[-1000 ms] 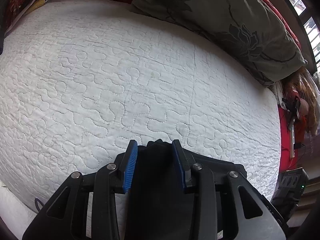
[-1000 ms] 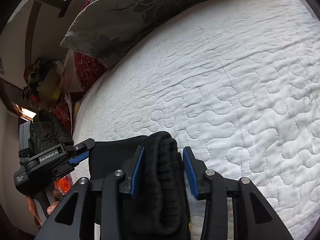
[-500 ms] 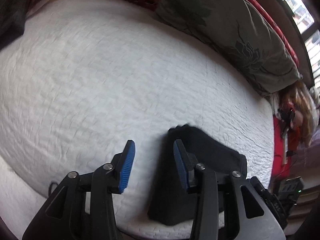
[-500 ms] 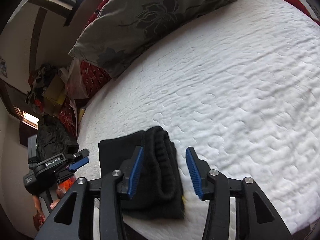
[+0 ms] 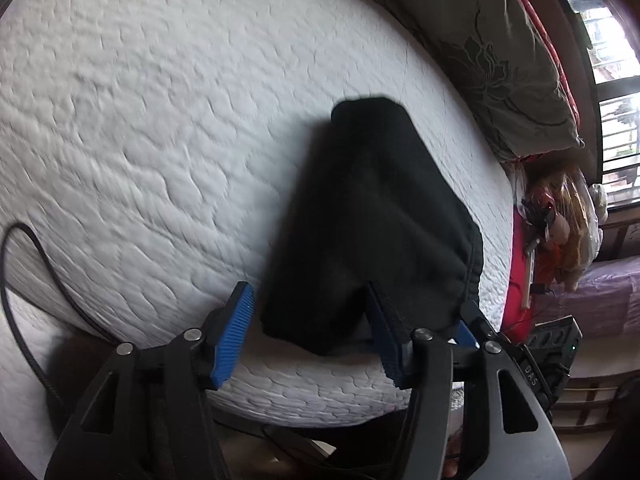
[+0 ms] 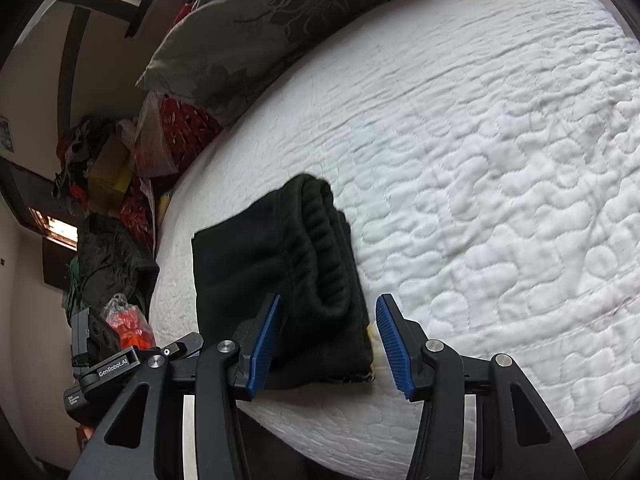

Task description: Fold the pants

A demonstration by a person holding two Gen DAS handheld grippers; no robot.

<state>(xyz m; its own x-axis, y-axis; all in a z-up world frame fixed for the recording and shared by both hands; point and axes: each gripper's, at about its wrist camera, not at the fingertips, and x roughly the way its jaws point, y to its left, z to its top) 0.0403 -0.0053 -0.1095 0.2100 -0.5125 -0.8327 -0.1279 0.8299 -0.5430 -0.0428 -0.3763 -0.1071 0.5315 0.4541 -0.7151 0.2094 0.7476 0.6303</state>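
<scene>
Both my grippers have pulled back from the pants since a second ago, when each sat closed-in around the black bundle; the folded stack now lies free on the bed.

My left gripper (image 5: 310, 330) hangs with its jaws wide apart and nothing between them, the blue pads (image 5: 235, 334) clear of the cloth. My right gripper (image 6: 327, 346) is just as wide open and empty, hovering at the near edge of the mattress; in its view the other gripper's black body shows at 8 o'clock.

The pants (image 5: 372, 224) lie folded into a compact black block near the bed's front edge, running from my left gripper toward 12 o'clock. From the right wrist the pants (image 6: 280, 280) show their ribbed waistband rolled along the right side of the stack.

Beyond them spreads the white quilted bed (image 6: 500, 160). A grey floral pillow (image 5: 500, 48) rests at 1 o'clock along the far side, and a black cable (image 5: 44, 264) curls over the mattress edge at 9 o'clock.
</scene>
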